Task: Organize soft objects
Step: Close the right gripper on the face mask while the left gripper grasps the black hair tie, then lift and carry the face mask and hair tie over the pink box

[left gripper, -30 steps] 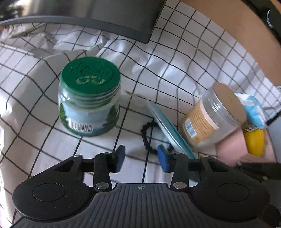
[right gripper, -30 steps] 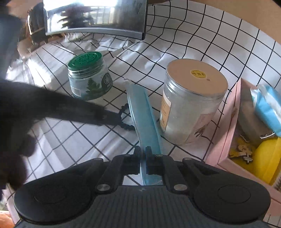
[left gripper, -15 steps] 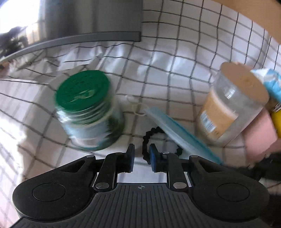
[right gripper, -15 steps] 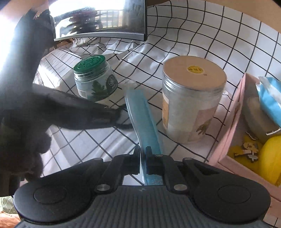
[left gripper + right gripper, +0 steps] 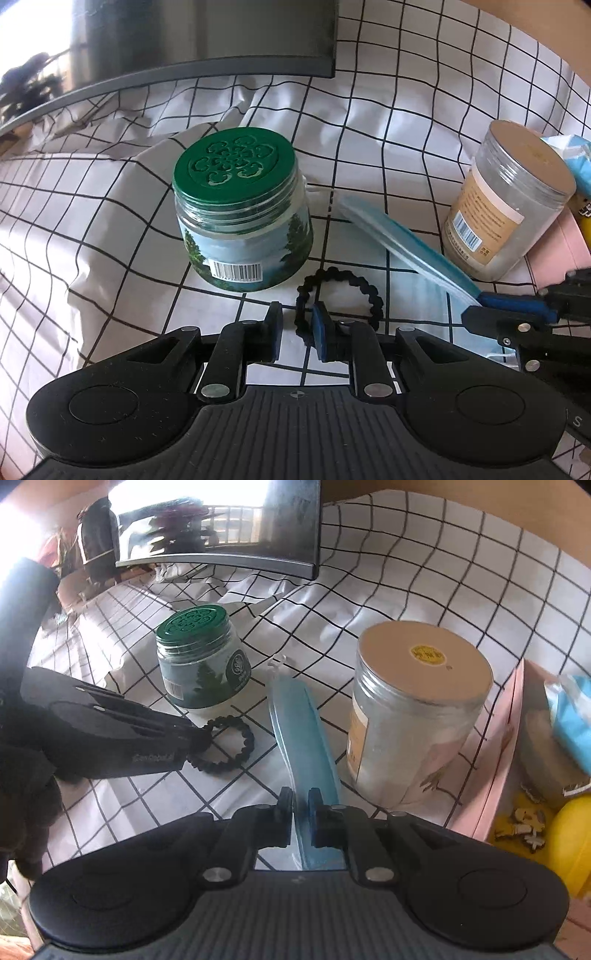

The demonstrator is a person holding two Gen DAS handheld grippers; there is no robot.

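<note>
A black hair tie [image 5: 369,291] lies on the checked cloth in front of a green-lidded jar [image 5: 240,206]. My left gripper [image 5: 297,330] is down over the tie's left side and its jaws are closing. One strand runs between the pads beside the right pad, with a gap to the left pad. The right wrist view also shows the hair tie [image 5: 243,738] and the left gripper [image 5: 201,738]. A blue face mask [image 5: 303,738] slants up from the cloth into my right gripper [image 5: 300,812]. Those jaws are starting to open with the mask still pinched.
A clear jar with a tan lid [image 5: 417,709] stands just right of the mask. A pink box [image 5: 495,760] at the right holds a blue tissue pack [image 5: 572,716] and a yellow object [image 5: 569,842]. A monitor [image 5: 207,37] stands at the back.
The left jaws have narrowed from wide apart to a small gap around the hair tie, and that gripper has rolled. The right pads have parted slightly on the mask.
</note>
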